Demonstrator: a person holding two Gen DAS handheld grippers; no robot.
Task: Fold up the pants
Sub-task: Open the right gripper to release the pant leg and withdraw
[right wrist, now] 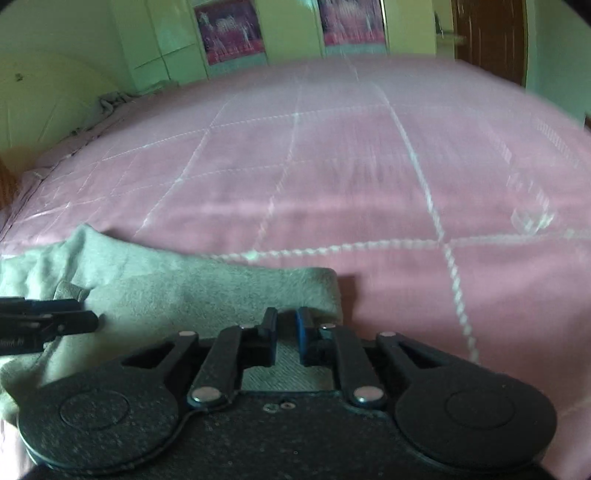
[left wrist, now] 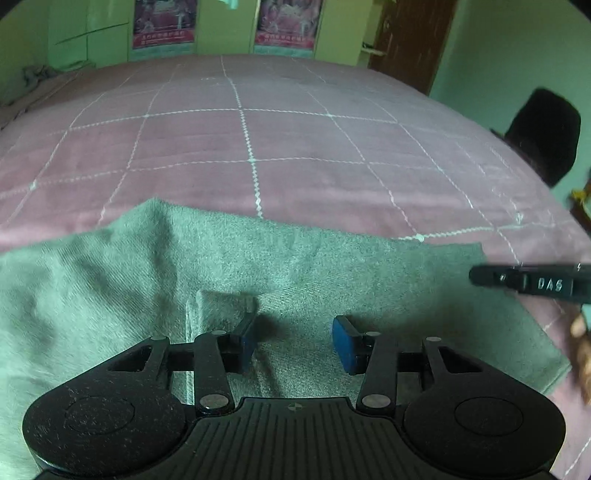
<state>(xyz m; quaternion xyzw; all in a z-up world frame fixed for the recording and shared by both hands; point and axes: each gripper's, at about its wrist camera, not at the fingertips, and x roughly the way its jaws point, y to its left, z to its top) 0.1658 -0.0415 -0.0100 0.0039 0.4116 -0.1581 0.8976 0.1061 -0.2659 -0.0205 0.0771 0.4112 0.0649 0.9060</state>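
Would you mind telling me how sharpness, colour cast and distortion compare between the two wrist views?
Left wrist view: mostly sharp, quilt stitching on the pink bedspread crisp, the grey pants slightly soft at left; a green cast; fisheye bows the bed's far edge. Right wrist view: strong motion blur smears the bedspread and posters, only the right tongs stay fairly sharp; same green tint and curvature.

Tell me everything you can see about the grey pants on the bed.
The grey pants look like soft, slightly fuzzy fabric, lying mostly flat but wrinkled on the pink quilted bedspread, near its front edge. One part rises in a small hump at the far left. A small flap of cloth stands up beside the left gripper, whose jaws are apart over the fabric. The right gripper is nearly closed at the right end.
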